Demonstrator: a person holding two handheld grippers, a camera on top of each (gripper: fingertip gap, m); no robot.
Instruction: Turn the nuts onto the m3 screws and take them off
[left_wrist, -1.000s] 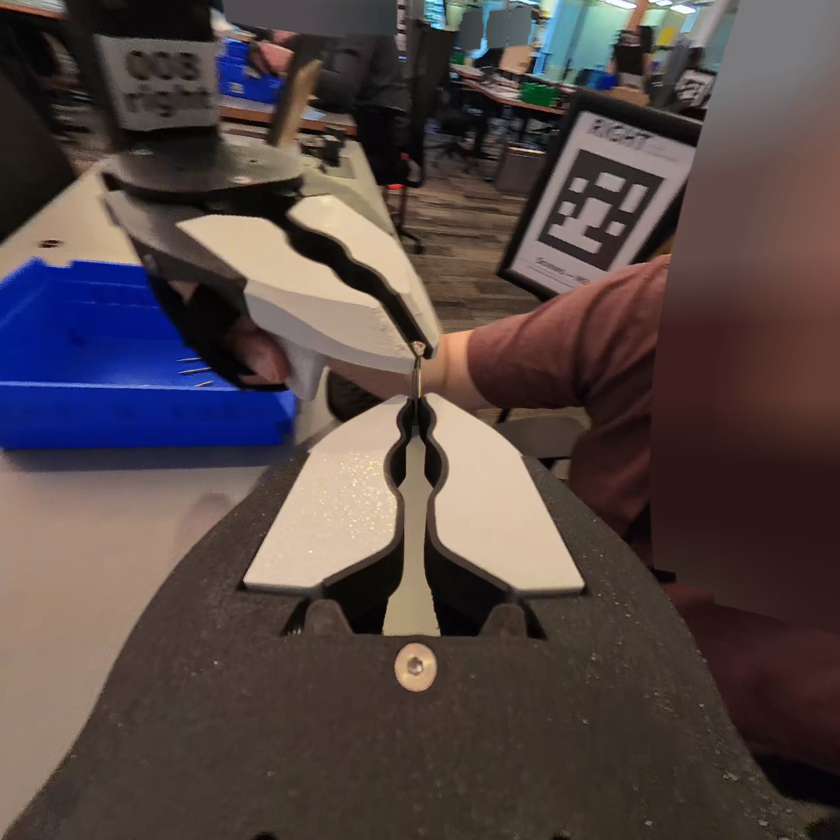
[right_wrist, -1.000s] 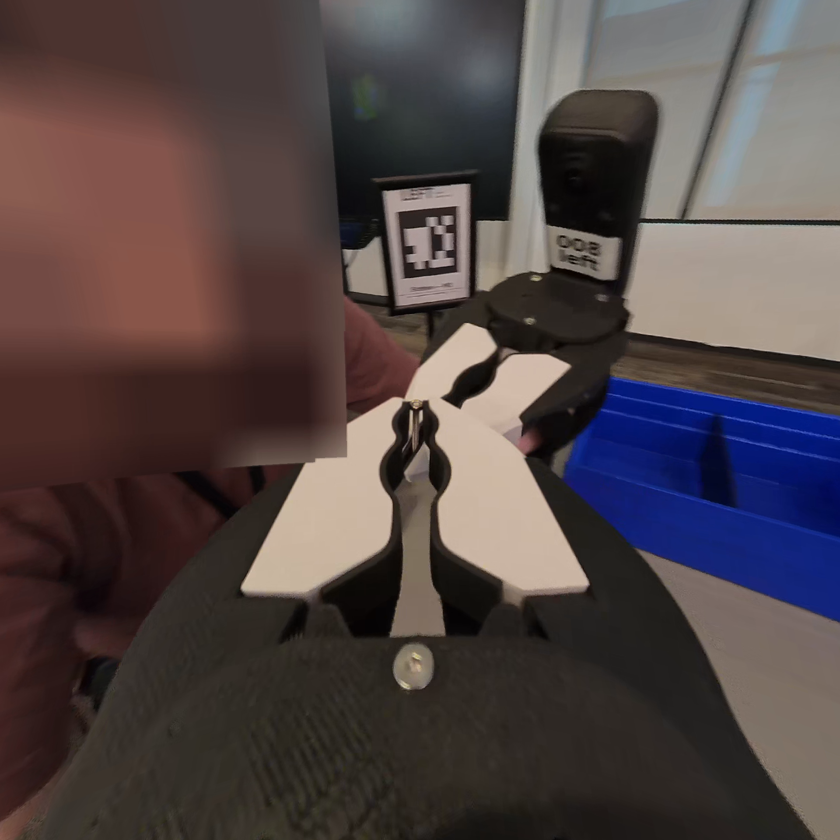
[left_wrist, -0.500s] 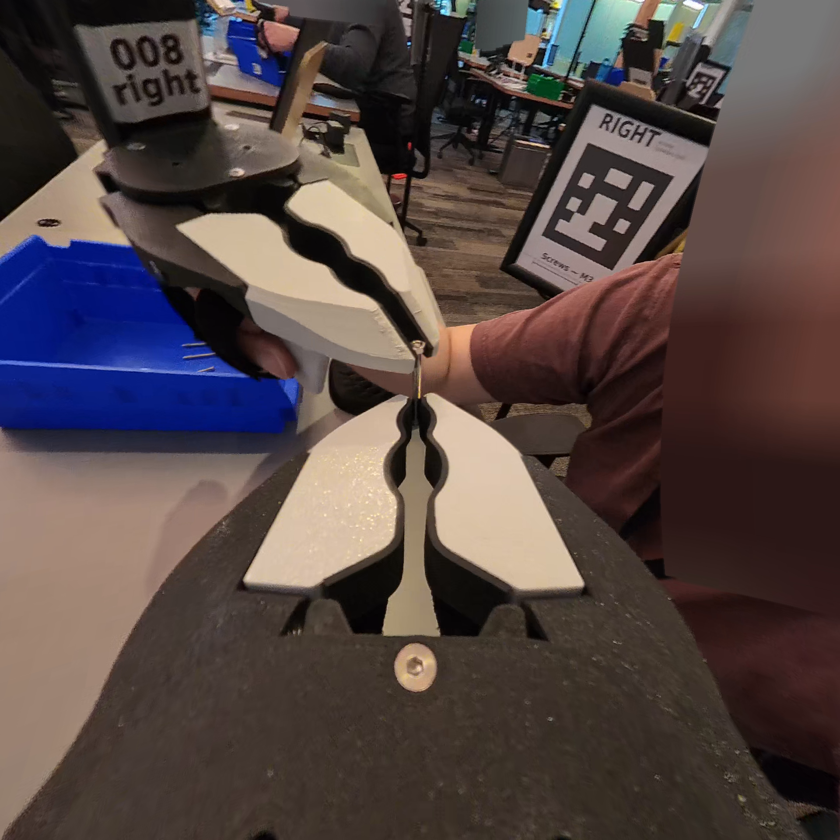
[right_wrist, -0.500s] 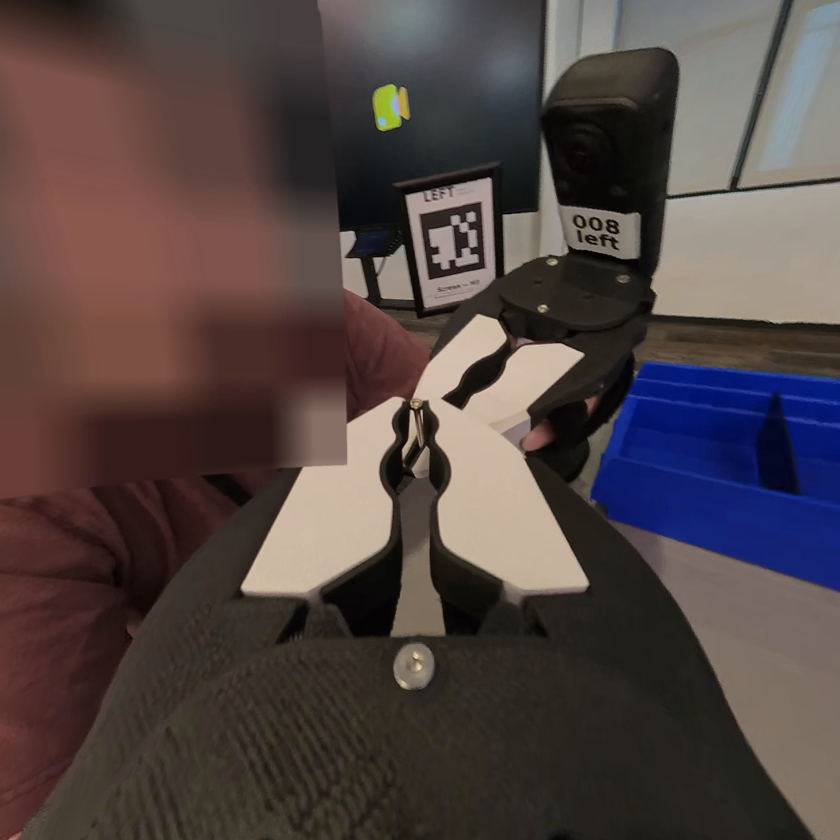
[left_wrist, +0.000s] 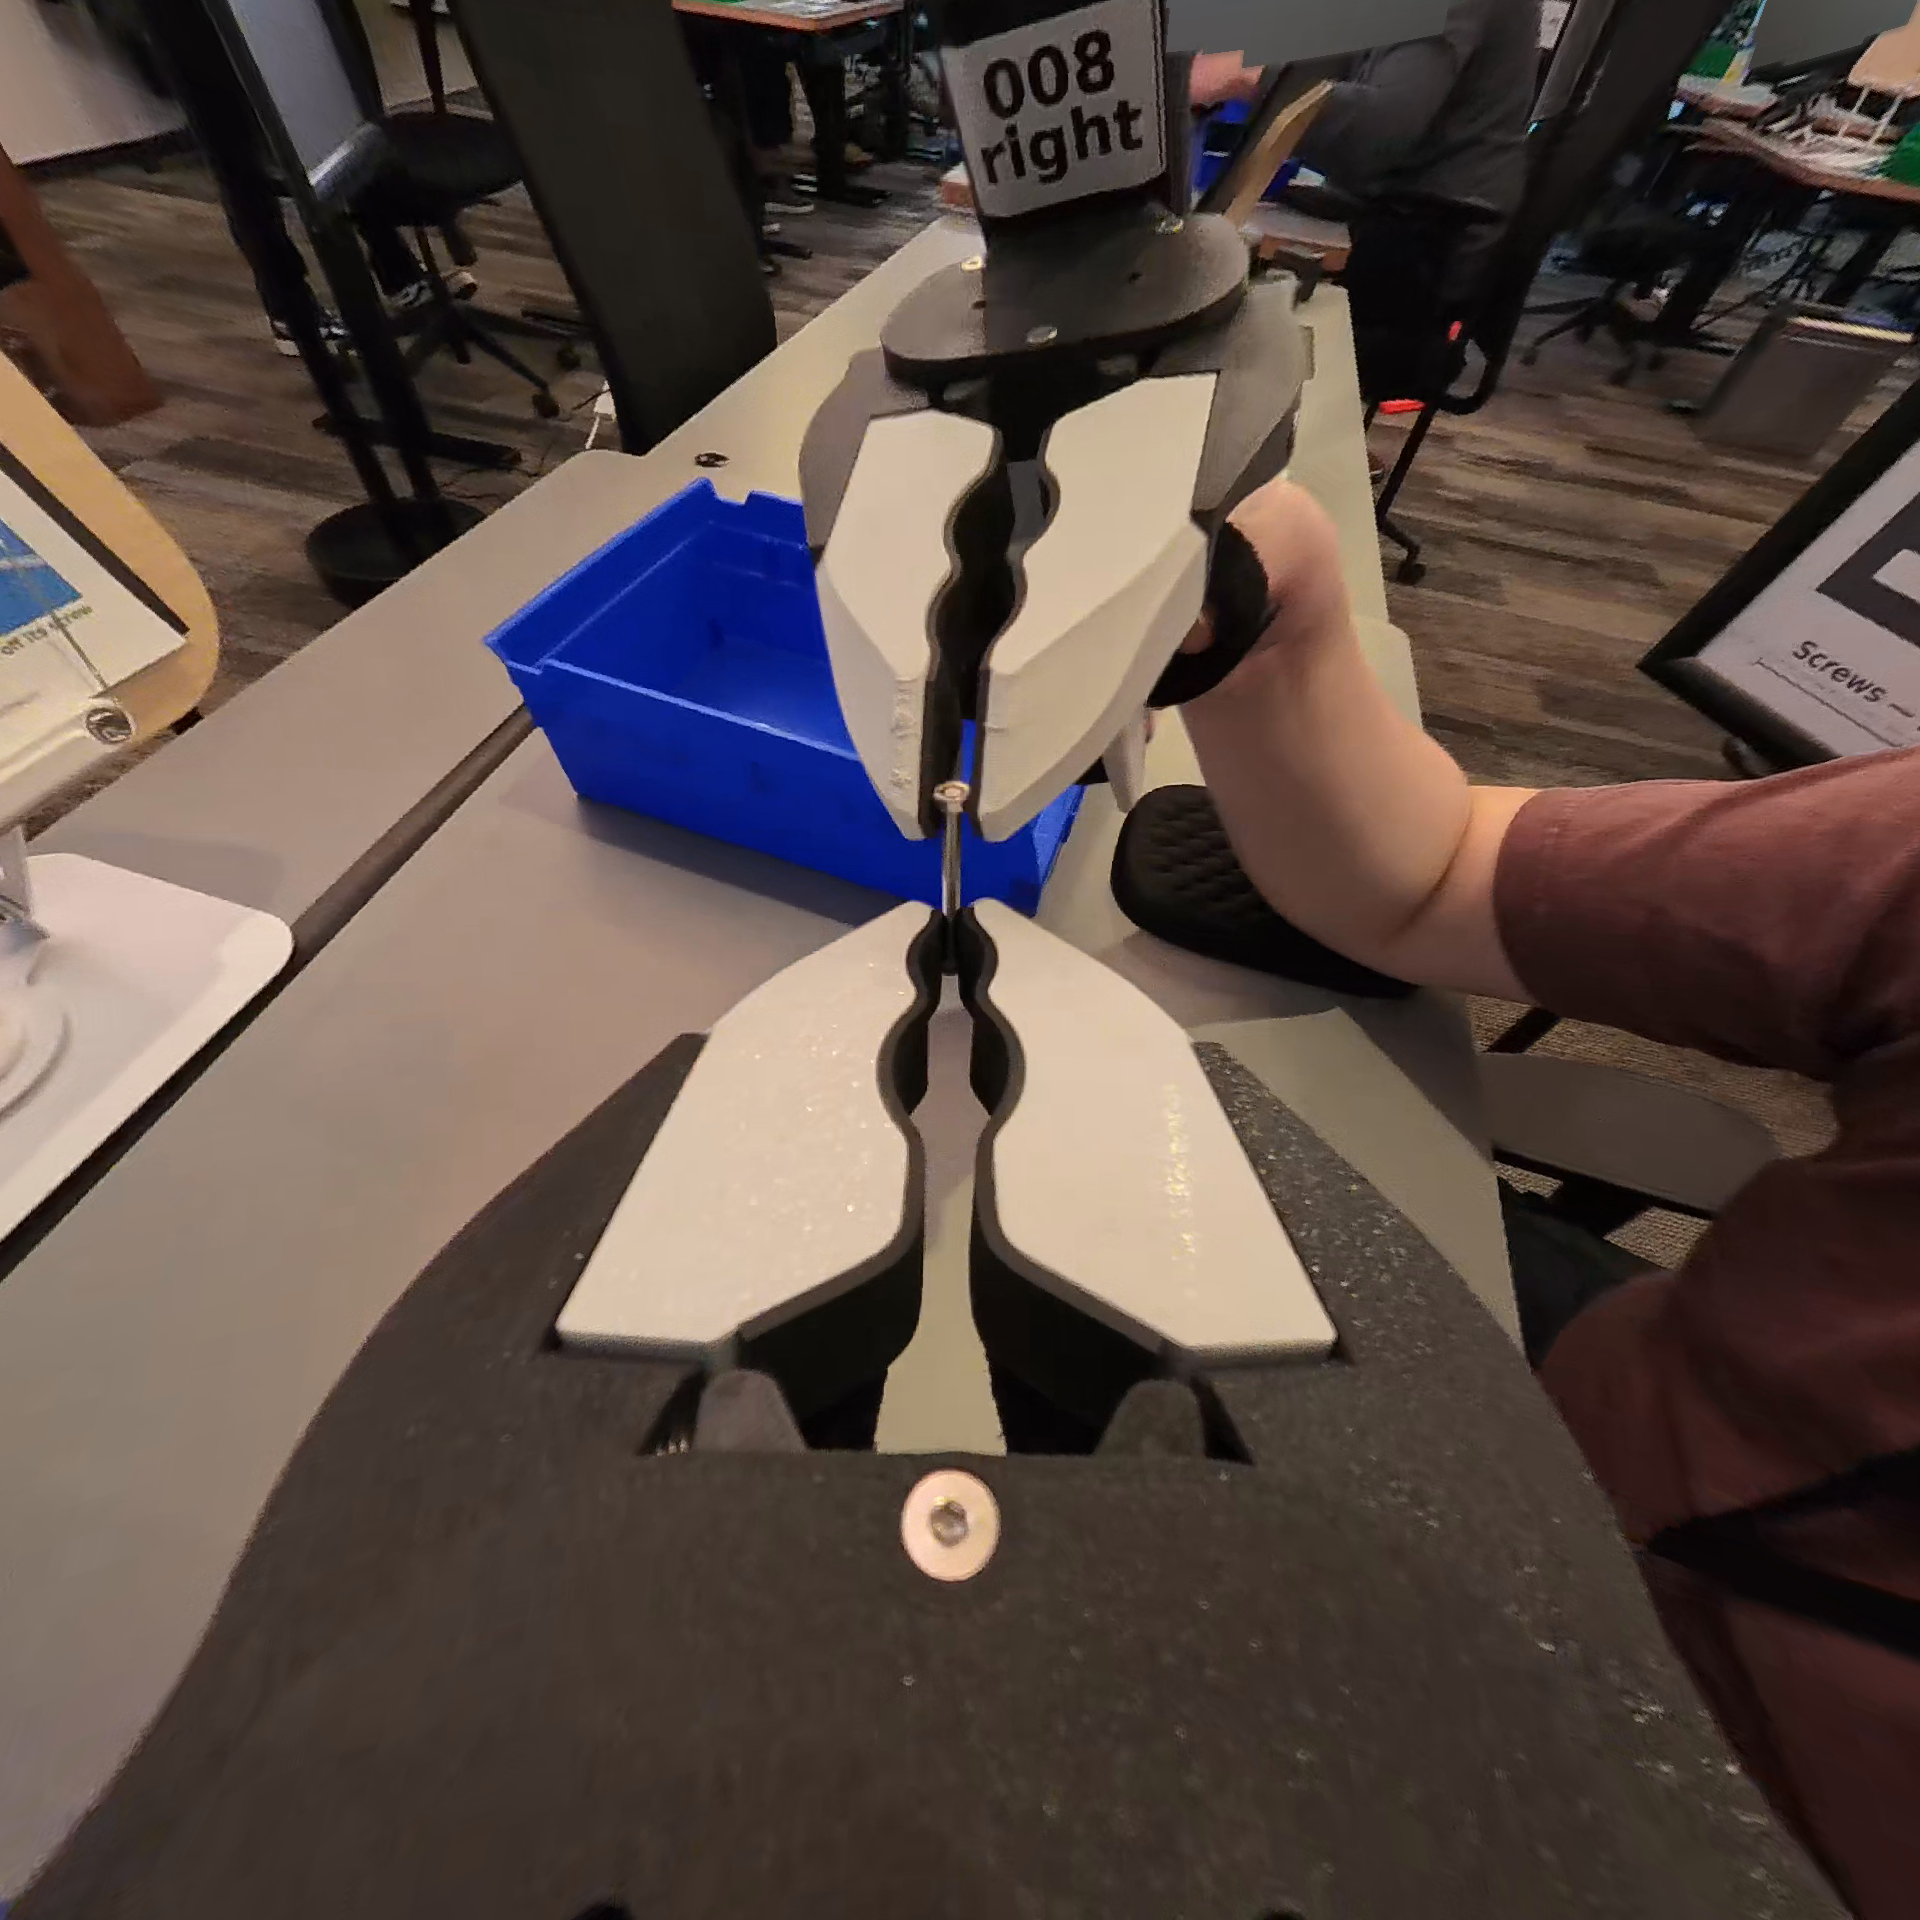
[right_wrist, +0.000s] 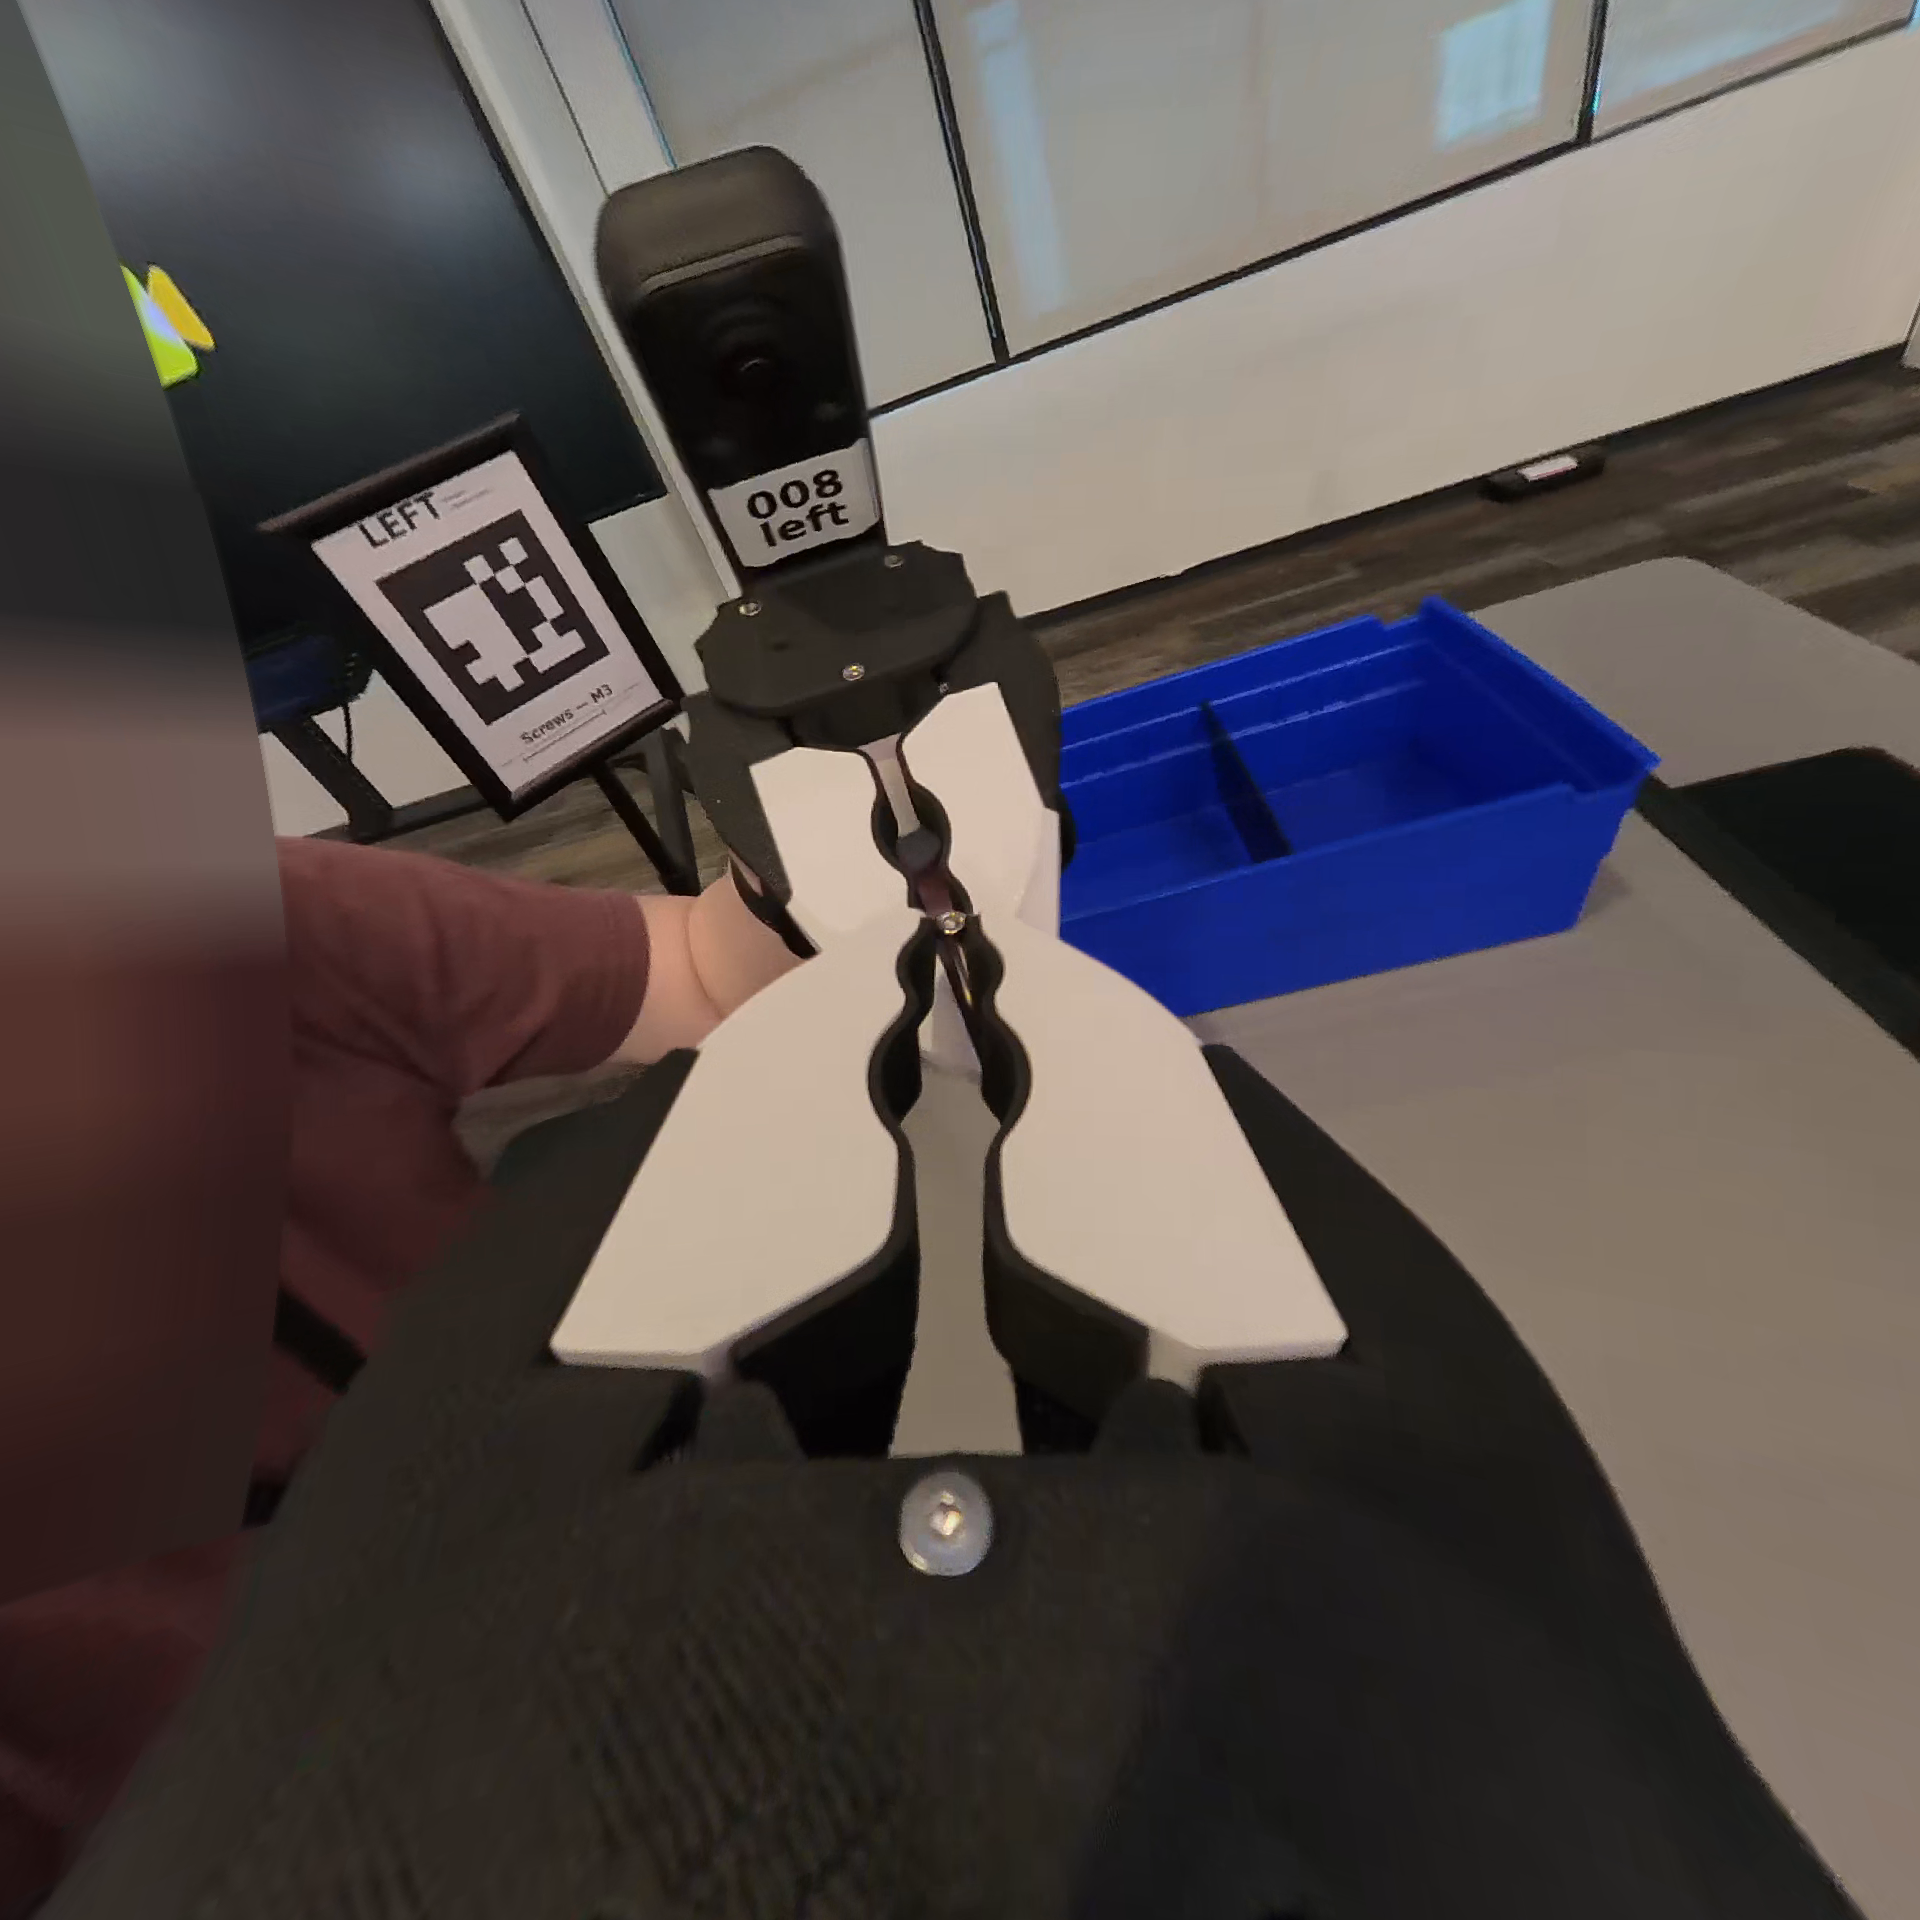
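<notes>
Grey table (left_wrist: 312, 1039) runs under everything, near to far. Blue bin (left_wrist: 707, 717) sits on it just behind my grippers; right wrist view shows the bin (right_wrist: 1351, 862) with a divider splitting it into compartments, contents too small to tell.

Framed marker sign (right_wrist: 488, 634) stands off the table, far left in the right wrist view. Another sign (left_wrist: 1829, 623) is at the right edge of the left wrist view. A white stand base (left_wrist: 104, 997) is on the table at far left. A black pad (left_wrist: 1216, 894) lies on the table under my right wrist.

My right hand (left_wrist: 1278, 592) wraps the right gripper's handle, maroon sleeve (left_wrist: 1704, 894) behind it.

Left gripper (left_wrist: 948, 920): fingers pinched together at the tips, clamped on the lower end of the screw (left_wrist: 948, 862). Right gripper (left_wrist: 948, 800) points straight back at it, tip to tip, fingers squeezed on the top end of the screw, where a small hex piece reads as the nut (left_wrist: 948, 795).

Right wrist view agrees: right gripper (right_wrist: 951, 925) is pinched on the nut (right_wrist: 951, 921), left gripper (right_wrist: 920, 862) just behind, tips nearly touching mine. Screw shaft is mostly hidden there.

Screw is held in the air above the table, near side of the bin, upright in the left wrist view, bridging the two grippers.
</notes>
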